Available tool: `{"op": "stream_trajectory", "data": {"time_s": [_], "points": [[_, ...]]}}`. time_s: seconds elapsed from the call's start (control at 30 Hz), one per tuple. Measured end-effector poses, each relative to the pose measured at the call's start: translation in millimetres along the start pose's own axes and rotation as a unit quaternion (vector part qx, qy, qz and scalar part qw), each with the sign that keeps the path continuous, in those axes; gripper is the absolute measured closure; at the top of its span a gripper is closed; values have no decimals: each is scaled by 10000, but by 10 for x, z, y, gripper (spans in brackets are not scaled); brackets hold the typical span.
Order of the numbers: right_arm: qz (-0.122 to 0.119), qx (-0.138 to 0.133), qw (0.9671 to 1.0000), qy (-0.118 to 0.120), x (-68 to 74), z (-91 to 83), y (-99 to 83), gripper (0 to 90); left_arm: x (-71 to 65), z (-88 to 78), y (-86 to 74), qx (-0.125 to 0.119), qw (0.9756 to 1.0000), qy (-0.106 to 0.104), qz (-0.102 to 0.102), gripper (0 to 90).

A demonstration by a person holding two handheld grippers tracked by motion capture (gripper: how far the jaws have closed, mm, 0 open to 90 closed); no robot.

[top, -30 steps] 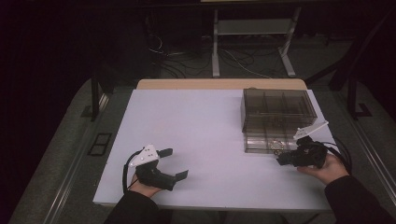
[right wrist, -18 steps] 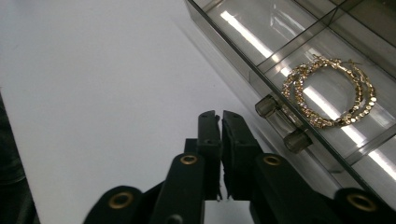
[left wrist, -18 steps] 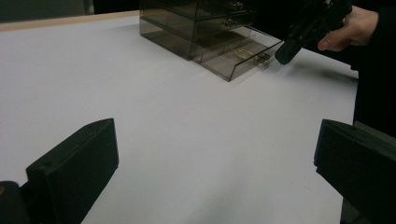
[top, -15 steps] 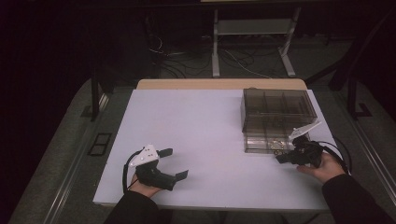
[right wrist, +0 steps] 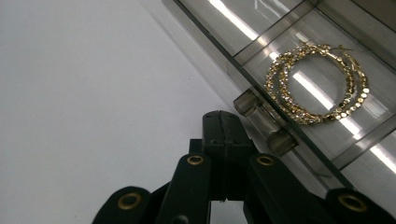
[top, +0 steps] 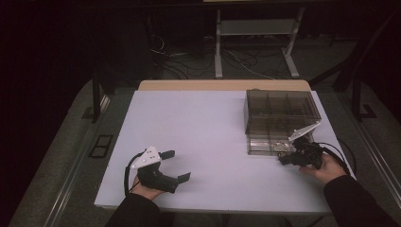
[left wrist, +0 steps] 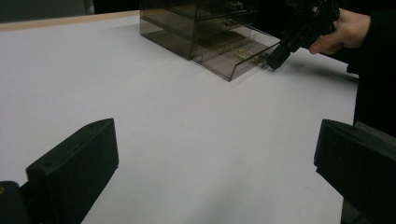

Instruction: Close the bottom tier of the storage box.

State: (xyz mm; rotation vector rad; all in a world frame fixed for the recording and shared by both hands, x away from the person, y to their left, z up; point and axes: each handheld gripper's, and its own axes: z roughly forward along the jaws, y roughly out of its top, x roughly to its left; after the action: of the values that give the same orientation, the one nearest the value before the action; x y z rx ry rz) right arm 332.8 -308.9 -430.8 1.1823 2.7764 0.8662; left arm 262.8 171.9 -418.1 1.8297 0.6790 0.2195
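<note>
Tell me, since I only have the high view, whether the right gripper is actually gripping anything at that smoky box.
Observer: No. In the right gripper view, the right gripper is shut, its jaws pressed together with nothing between them.
Operator: So what are the tips next to?
Observer: The clear handle of the open drawer. It sits just beside the tips, outside the jaws. I can't tell if they touch.
Operator: Anything inside?
Observer: A pair of gold hoop earrings lies in the compartment right behind that handle.
</note>
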Motion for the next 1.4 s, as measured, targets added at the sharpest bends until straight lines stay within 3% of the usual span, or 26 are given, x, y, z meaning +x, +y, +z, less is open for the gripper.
{"op": "stream_trajectory", "data": {"time_s": [0.17, 1.4], "points": [[-9, 114, 9999, -64, -19, 42, 12, 891, 0, 0, 0, -2, 10000, 1, 2, 0], [202, -96, 9988, -429, -168, 63, 98, 891, -3, -2, 2, -43, 10000, 9, 7, 0]]}}
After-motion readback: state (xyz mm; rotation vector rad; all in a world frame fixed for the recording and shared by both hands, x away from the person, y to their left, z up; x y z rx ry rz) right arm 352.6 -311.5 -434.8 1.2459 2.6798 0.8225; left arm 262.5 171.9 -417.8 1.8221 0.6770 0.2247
